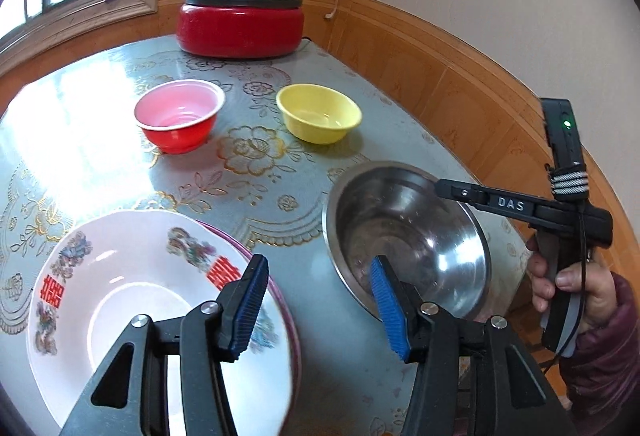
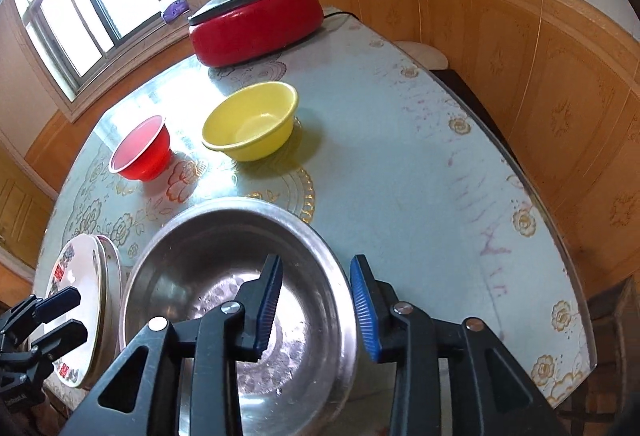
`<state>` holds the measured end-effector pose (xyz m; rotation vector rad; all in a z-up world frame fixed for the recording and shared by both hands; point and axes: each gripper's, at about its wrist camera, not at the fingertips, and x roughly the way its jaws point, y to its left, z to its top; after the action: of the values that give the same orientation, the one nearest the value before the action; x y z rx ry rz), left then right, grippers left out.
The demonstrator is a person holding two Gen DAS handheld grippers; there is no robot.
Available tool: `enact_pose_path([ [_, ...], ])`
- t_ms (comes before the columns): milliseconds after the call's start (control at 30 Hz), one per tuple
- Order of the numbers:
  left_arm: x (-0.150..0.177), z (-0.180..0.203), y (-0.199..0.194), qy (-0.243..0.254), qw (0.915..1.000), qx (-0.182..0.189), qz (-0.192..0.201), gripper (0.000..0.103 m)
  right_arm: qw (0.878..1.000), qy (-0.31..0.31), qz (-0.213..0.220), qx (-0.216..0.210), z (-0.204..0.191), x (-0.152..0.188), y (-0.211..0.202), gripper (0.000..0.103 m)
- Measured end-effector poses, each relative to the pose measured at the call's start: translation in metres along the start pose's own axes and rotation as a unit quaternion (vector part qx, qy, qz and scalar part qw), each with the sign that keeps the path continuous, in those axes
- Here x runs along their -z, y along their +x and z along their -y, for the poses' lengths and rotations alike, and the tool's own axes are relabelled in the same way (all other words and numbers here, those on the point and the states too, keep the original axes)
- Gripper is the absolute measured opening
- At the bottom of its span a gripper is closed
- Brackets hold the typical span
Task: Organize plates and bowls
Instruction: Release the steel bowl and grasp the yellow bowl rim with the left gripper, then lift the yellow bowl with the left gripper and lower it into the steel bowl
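Observation:
A steel bowl point(image 1: 404, 236) point(image 2: 224, 276) stands at the table's near right. My right gripper point(image 2: 316, 304) is open, its jaws astride the bowl's right rim; it also shows in the left wrist view point(image 1: 444, 188) at the bowl's far rim. A white plate with red characters point(image 1: 132, 300) point(image 2: 76, 316) lies on another plate at the near left. My left gripper point(image 1: 320, 304) is open and empty, above the gap between plate and steel bowl. A red bowl point(image 1: 178, 114) point(image 2: 142, 150) and a yellow bowl point(image 1: 318, 112) point(image 2: 252, 120) stand further back.
A red electric pot with a grey lid point(image 1: 240, 20) point(image 2: 256, 24) stands at the far edge of the table point(image 1: 320, 336) point(image 2: 420, 172). Wood-panelled walls run behind and to the right. A window is at the back left.

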<state>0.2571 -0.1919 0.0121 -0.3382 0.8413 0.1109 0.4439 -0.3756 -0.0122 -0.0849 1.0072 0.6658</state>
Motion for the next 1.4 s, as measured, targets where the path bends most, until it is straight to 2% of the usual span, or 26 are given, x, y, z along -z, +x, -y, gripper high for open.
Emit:
enact_pose_path([
  [200, -0.026, -0.015, 0.000, -0.019, 0.9995, 0.022, 0.013, 0.054, 1.000, -0.022, 0.013, 0.011, -0.019, -0.020, -0.002, 0.036],
  [300, -0.044, -0.019, 0.007, -0.040, 0.9989, 0.012, 0.021, 0.057, 0.999, -0.028, 0.016, -0.012, -0.021, -0.035, 0.003, 0.036],
  [400, -0.061, -0.017, 0.018, -0.056, 0.9983, 0.004, 0.018, 0.057, 0.998, -0.015, 0.004, -0.063, -0.015, -0.054, 0.016, 0.036],
  [533, -0.082, -0.018, 0.038, -0.079, 0.9968, -0.008, 0.012, 0.054, 0.994, -0.007, -0.016, -0.104, -0.010, -0.087, 0.041, 0.034],
  [567, -0.087, -0.017, 0.043, -0.080, 0.9966, -0.014, 0.012, 0.049, 0.994, -0.007, -0.019, -0.109, -0.009, -0.095, 0.048, 0.034],
  [667, -0.101, -0.017, 0.062, -0.087, 0.9958, -0.027, 0.006, 0.044, 0.992, -0.010, -0.035, -0.124, -0.007, -0.116, 0.069, 0.033],
  [800, -0.118, -0.018, 0.090, -0.095, 0.9945, -0.044, -0.011, 0.040, 0.992, -0.016, -0.048, -0.119, -0.003, -0.136, 0.096, 0.032],
  [1000, -0.140, -0.025, 0.125, -0.108, 0.9917, -0.060, -0.035, 0.039, 0.990, -0.014, -0.079, -0.120, 0.007, -0.148, 0.131, 0.027],
  [1133, -0.151, -0.024, 0.148, -0.107, 0.9911, -0.060, -0.052, 0.038, 0.988, -0.024, -0.087, -0.123, 0.009, -0.151, 0.145, 0.015],
  [1233, -0.154, -0.024, 0.164, -0.103, 0.9904, -0.065, -0.066, 0.022, 0.987, -0.029, -0.091, -0.130, 0.010, -0.148, 0.150, 0.009],
  [1267, -0.154, -0.023, 0.166, -0.098, 0.9905, -0.069, -0.066, 0.019, 0.988, -0.033, -0.087, -0.126, 0.010, -0.148, 0.149, 0.009],
  [1400, -0.150, -0.018, 0.159, -0.093, 0.9923, -0.055, -0.061, 0.017, 0.988, -0.032, -0.077, -0.130, 0.013, -0.150, 0.136, 0.008],
])
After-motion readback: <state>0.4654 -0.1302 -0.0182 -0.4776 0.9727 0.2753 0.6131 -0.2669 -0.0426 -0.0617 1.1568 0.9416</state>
